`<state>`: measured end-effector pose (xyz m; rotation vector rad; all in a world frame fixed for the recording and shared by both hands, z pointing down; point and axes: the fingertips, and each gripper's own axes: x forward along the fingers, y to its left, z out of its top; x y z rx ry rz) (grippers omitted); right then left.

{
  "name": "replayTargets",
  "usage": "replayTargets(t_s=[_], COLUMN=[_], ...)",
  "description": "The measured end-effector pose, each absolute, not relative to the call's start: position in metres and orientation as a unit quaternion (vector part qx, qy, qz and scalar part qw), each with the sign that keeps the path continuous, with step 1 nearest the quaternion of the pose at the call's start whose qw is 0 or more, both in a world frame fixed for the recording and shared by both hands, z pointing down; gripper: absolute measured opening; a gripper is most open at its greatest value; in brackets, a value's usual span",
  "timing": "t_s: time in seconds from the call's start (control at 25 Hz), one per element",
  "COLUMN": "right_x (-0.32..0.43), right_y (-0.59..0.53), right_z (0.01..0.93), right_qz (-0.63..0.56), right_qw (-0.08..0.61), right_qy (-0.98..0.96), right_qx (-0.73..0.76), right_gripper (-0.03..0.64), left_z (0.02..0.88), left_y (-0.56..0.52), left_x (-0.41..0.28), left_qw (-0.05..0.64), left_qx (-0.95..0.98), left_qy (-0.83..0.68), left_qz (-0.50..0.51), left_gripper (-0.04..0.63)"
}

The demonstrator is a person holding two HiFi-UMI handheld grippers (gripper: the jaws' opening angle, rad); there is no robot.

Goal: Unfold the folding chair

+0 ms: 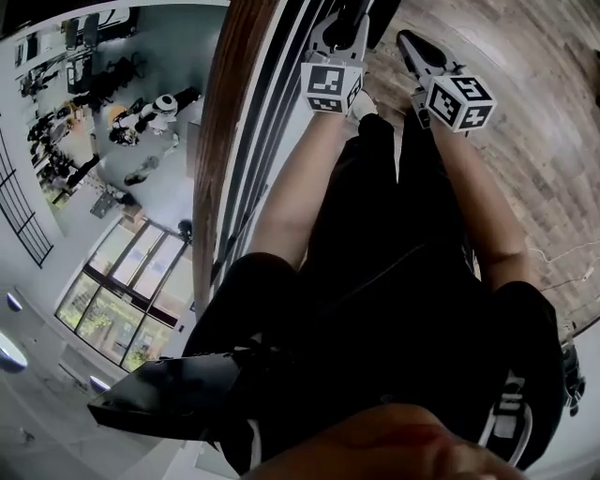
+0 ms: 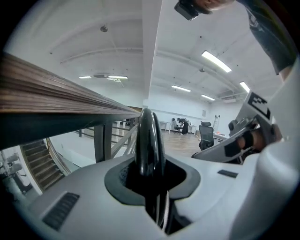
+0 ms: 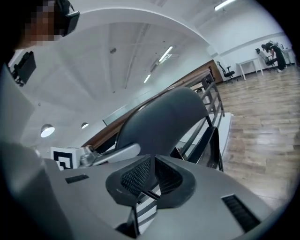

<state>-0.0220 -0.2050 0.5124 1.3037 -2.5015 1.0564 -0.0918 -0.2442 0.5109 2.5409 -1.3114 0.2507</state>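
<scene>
In the left gripper view a glossy black chair edge (image 2: 149, 140) stands upright, seen edge-on, between the jaws of my left gripper (image 2: 150, 176), which is shut on it. In the right gripper view the folding chair's rounded dark back (image 3: 164, 119) and black frame (image 3: 208, 140) rise just beyond my right gripper (image 3: 147, 180), whose mesh pads meet with nothing between them. The left gripper (image 3: 105, 153) reaches the chair's back from the left there. In the head view both grippers, left (image 1: 342, 23) and right (image 1: 414, 49), are held out at the top; the chair is hardly visible.
A wooden handrail (image 1: 234, 141) with dark balusters runs along my left, close by (image 2: 56, 93); beyond it is a drop to a lower floor and stairs (image 2: 37, 164). Wood flooring (image 1: 525, 112) spreads to the right. An office chair (image 2: 205, 136) and desks stand far off.
</scene>
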Motion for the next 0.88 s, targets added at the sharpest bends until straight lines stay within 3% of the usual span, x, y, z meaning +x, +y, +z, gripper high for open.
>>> replayTargets(t_s=[0.08,0.24,0.48,0.88], right_x=[-0.018,-0.015,-0.013,-0.024], right_y=[-0.213,-0.228,-0.244,-0.288], right_z=[0.534,0.59,0.668,0.694], right_qz=[0.369,0.421,0.487,0.499], right_qw=[0.076,0.105,0.139,0.137], right_qy=[-0.808,-0.754,-0.664,-0.615], right_qx=[0.452,0.492,0.55,0.596], right_gripper=[0.015,0.144,0.249,0.273], left_z=[0.511,0.512,0.508,0.5], left_y=[-0.241,-0.234,-0.232,-0.228], left_x=[-0.087,-0.081,-0.079,-0.072], left_qw=[0.133,0.133,0.133,0.133], left_qx=[0.88,0.881,0.883,0.885], left_qy=[-0.448,-0.444,-0.44,-0.437], left_qz=[0.089,0.091,0.094,0.091], left_gripper=[0.071,0.071,0.071,0.071])
